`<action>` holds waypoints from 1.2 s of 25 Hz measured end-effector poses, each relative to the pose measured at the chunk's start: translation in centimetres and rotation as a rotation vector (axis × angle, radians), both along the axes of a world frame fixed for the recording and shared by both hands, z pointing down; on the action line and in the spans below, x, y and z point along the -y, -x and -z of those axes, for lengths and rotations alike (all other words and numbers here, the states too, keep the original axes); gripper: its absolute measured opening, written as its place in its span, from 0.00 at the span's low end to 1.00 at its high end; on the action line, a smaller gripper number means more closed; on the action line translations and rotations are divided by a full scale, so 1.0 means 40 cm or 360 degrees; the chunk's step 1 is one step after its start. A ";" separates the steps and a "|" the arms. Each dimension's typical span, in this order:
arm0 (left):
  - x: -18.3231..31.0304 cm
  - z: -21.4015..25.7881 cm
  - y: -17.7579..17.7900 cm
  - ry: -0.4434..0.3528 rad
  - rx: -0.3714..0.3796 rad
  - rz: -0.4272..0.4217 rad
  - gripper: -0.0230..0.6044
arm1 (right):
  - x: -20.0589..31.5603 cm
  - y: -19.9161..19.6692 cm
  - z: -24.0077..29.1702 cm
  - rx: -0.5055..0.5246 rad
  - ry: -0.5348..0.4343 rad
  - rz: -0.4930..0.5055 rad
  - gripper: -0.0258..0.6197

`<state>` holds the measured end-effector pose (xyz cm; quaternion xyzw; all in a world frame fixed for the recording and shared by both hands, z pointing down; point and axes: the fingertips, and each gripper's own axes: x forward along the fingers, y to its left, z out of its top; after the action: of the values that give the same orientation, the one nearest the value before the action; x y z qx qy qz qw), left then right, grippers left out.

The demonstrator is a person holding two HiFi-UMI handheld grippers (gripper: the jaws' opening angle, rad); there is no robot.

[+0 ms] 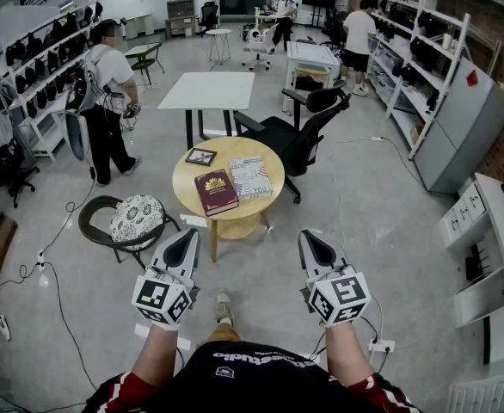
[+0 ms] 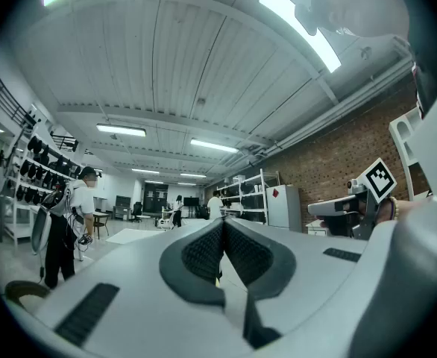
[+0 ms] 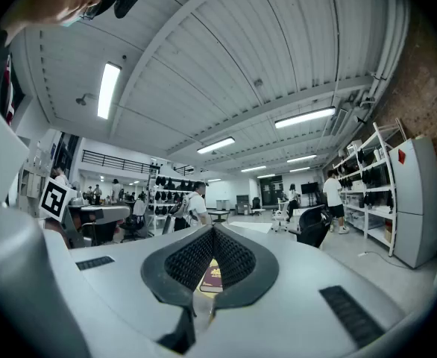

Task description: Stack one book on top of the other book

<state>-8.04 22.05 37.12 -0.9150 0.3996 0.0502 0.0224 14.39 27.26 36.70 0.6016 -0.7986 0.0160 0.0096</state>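
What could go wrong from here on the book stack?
1. Red book lies flat near the round table's near rim; a clumsy pinch could push it off.
2. It sits close beside the pale book, leaving little room for a jaw between.
3. Left hand-held gripper and right hand-held gripper are shut; they must open before any grasp.

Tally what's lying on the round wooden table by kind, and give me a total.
Books: 2, a maroon book and a pale book
Framed picture: 1
Total: 3
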 end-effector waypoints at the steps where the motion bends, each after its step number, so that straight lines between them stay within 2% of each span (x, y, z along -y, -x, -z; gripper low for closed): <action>1: 0.006 0.004 -0.002 -0.0005 -0.0001 0.0002 0.06 | 0.004 -0.003 0.004 -0.0005 -0.0005 -0.0001 0.08; 21: 0.062 -0.022 0.010 0.0025 -0.0012 0.0021 0.06 | 0.056 0.010 -0.022 -0.0059 0.0035 0.0015 0.08; 26: 0.106 -0.033 0.010 0.0029 -0.0014 0.0016 0.06 | 0.095 0.005 -0.017 0.0048 -0.0020 0.0017 0.08; 30: 0.154 -0.032 0.012 0.0038 -0.0016 0.0023 0.06 | 0.143 0.013 -0.014 0.0048 -0.0011 0.0045 0.08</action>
<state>-8.51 15.90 38.41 -0.9121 0.4069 0.0499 0.0097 13.87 21.53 37.26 0.5900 -0.8071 0.0222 -0.0042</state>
